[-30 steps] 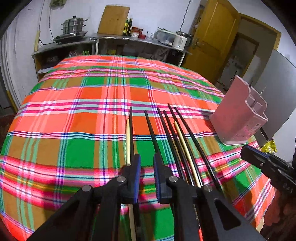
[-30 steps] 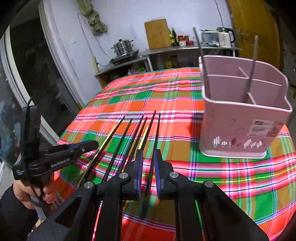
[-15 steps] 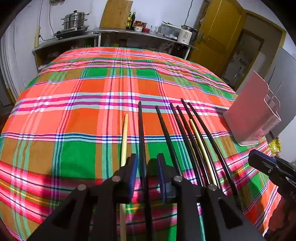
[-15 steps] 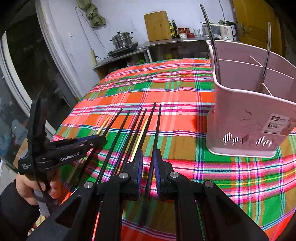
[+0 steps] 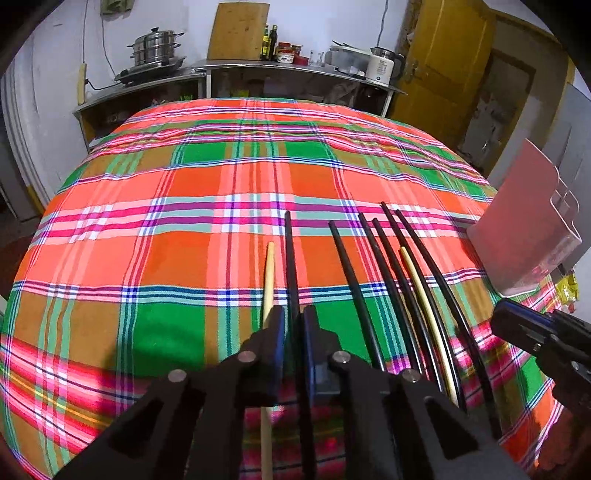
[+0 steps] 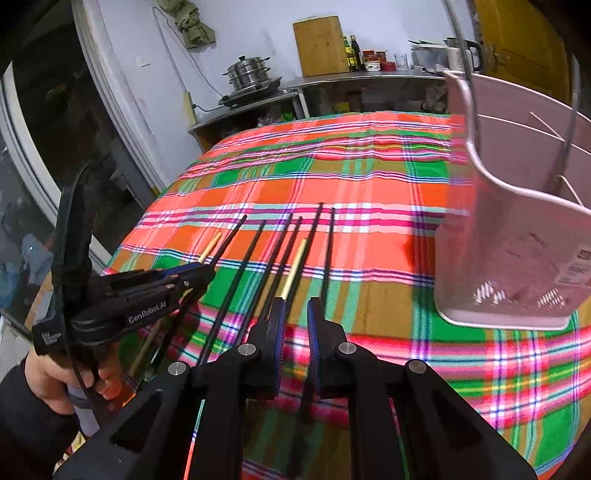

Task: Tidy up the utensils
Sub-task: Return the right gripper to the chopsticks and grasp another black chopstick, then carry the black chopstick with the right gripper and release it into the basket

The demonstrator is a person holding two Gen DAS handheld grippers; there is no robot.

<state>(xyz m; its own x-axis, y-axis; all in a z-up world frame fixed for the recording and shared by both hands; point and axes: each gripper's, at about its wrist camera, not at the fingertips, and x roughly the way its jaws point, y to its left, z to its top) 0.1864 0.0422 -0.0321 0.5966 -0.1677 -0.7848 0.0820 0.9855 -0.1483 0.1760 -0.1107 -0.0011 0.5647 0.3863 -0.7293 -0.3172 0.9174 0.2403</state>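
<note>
Left wrist view: my left gripper point(image 5: 294, 323) clenched a black chopstick point(image 5: 290, 258), left of the pink basket point(image 5: 524, 229) (thin rod); it could pivot out when lifted.

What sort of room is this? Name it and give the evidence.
Most likely a home kitchen or dining room: a stacked steel steamer pot on a stove, a wooden cutting board against the wall, and an electric kettle on the shelf.
</note>
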